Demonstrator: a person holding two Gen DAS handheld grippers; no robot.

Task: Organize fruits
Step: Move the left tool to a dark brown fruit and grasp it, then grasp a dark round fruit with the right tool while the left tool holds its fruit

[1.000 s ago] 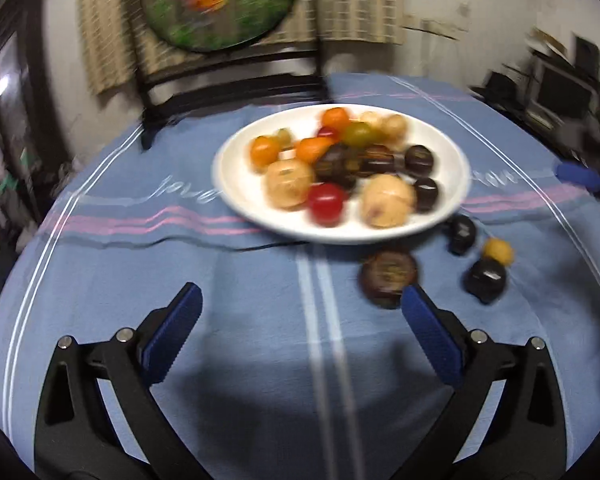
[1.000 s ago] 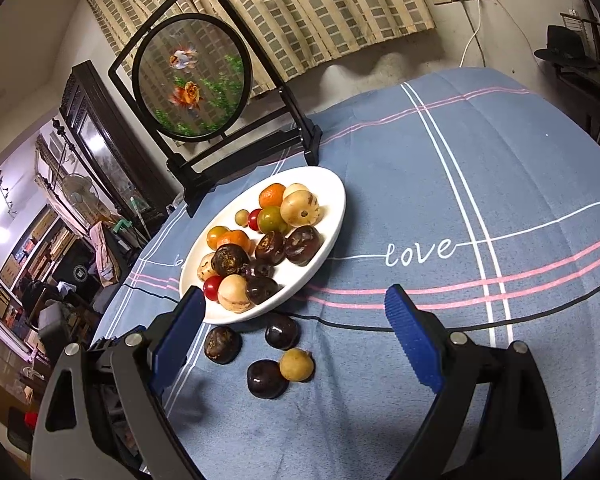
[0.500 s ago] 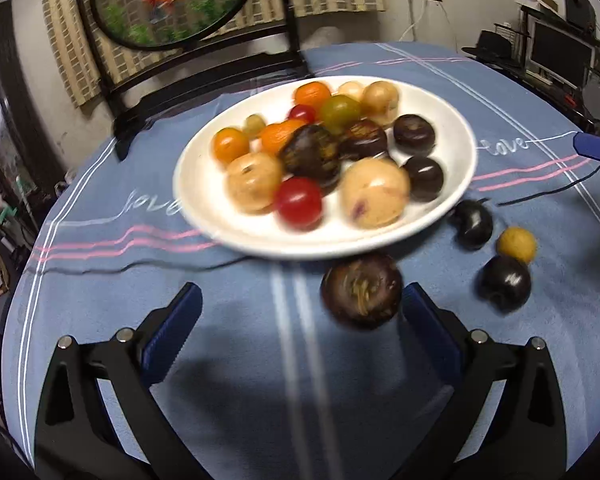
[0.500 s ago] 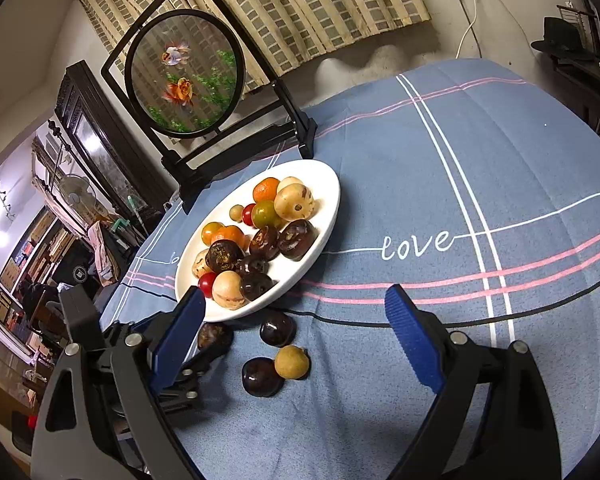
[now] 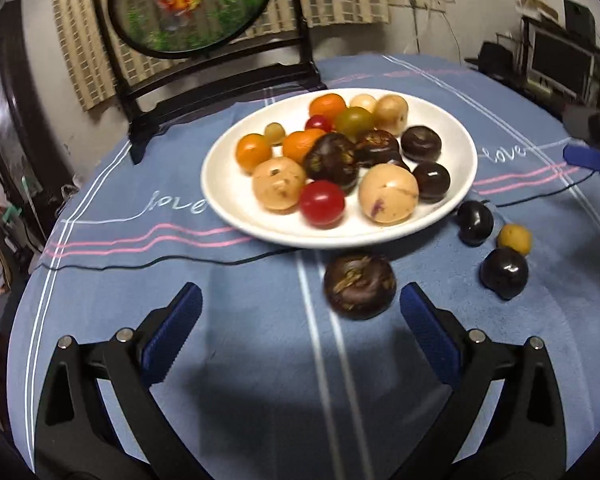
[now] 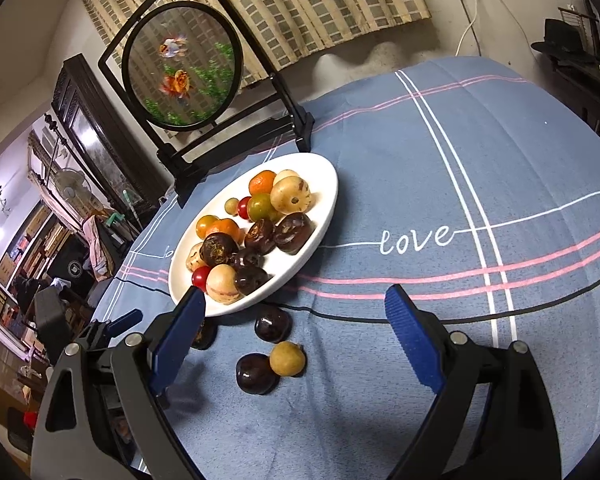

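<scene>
On the blue tablecloth (image 5: pixel 228 332) seen from the left wrist, a white plate (image 5: pixel 220 184) serves as the landmark, heaped with orange, tan, red, green and dark fruits. Just in front of the plate's near rim lies a dark brown mangosteen (image 5: pixel 359 291), apart from the rim and on the cloth. The left gripper (image 5: pixel 300 312) stands wide, nothing between its blue pads; the mangosteen sits just ahead of its right finger, not touched. To the right of the plate lie three loose fruits: a dark plum (image 5: pixel 475 222) nearest the rim, a small yellow fruit (image 5: pixel 514 239) beyond it, and another dark fruit (image 5: pixel 504 273) nearer the camera (its skin is glossy). Behind the plate stands a round goldfish screen (image 5: pixel 194 4) in a black frame.

From the right wrist, the same plate (image 6: pixel 324 196) lies left of centre. The right gripper (image 6: pixel 294 322) gapes wide and holds nothing. Just in front of the plate lie the dark plum (image 6: pixel 273 323), the small yellow fruit (image 6: pixel 287 358) touching the other dark fruit (image 6: pixel 256 374), and the mangosteen (image 6: pixel 204 334), partly hidden behind the gripper's left finger. Left of the plate's near end, the left gripper (image 6: pixel 112 326) shows only in part
</scene>
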